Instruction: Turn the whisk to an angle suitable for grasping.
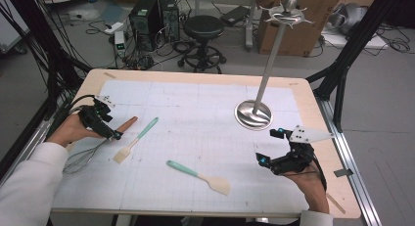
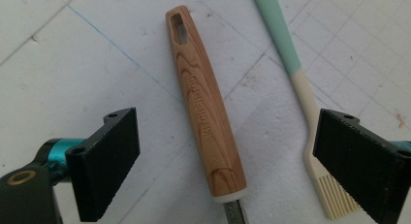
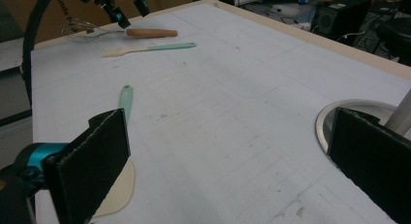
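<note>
The whisk with thin wire loops and a brown wood-grain handle [image 1: 126, 124] lies at the left side of the white gridded table mat [image 1: 205, 118], handle pointing toward the mat's middle. The left gripper [image 1: 115, 134] hangs directly over that whisk. In the left gripper view its two black jaws stand wide, one on either side of the wooden handle [image 2: 206, 105], and neither pad touches the wood; the handle lies flat on the mat between them.

Just beside the whisk, on the side nearer the mat's middle, lies a pastry brush with a mint-green handle and cream bristles [image 1: 135, 141], roughly parallel to the whisk handle. Farther from the whisk, toward the near edge of the mat, lies a spatula with a mint-green handle and a cream blade [image 1: 199, 176].

Well apart from the whisk, at the far right of the mat, stands a polished steel utensil stand with a round base and tall pole [image 1: 253, 114]. The right gripper [image 1: 267, 146] sits near that stand's base, jaws wide and holding nothing.
</note>
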`<state>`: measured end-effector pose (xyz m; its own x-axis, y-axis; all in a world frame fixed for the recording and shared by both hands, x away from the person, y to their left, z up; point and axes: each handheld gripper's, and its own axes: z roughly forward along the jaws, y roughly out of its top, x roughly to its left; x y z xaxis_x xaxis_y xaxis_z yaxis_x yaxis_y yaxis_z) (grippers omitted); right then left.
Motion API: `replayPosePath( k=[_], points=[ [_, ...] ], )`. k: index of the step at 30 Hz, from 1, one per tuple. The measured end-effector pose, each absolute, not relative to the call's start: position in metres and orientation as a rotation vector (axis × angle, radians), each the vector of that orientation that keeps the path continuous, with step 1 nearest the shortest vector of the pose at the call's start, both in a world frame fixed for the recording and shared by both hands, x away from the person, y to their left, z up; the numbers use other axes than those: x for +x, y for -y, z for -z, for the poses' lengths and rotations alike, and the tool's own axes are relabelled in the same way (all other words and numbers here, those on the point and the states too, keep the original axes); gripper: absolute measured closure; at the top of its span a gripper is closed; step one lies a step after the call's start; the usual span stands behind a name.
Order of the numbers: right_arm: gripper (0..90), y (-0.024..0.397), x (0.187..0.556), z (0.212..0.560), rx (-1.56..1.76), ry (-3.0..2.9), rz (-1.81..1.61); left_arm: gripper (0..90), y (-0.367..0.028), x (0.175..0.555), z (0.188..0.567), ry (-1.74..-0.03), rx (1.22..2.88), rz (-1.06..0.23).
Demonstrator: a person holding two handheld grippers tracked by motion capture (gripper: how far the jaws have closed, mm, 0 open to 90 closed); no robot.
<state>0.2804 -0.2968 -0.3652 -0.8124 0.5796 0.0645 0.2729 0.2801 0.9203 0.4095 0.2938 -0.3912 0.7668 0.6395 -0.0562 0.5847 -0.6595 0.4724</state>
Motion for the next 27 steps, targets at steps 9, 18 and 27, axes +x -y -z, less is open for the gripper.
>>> replayPosePath(
  k=[9, 18, 27],
  points=[
    [0.2, 0.296, 0.279, 0.365, 0.771, -2.272, -1.546, 21.0, -0.290, 0.412, 0.401, -0.930, 2.535, -0.092],
    [0.2, 0.297, 0.279, 0.365, 0.775, -2.270, -1.548, 30.6, -0.289, 0.415, 0.406, -0.964, 2.563, -0.074],
    [0.2, 0.295, 0.280, 0.365, 0.778, -2.274, -1.541, 43.3, -0.290, 0.416, 0.409, -0.993, 2.576, -0.073]
  ],
)
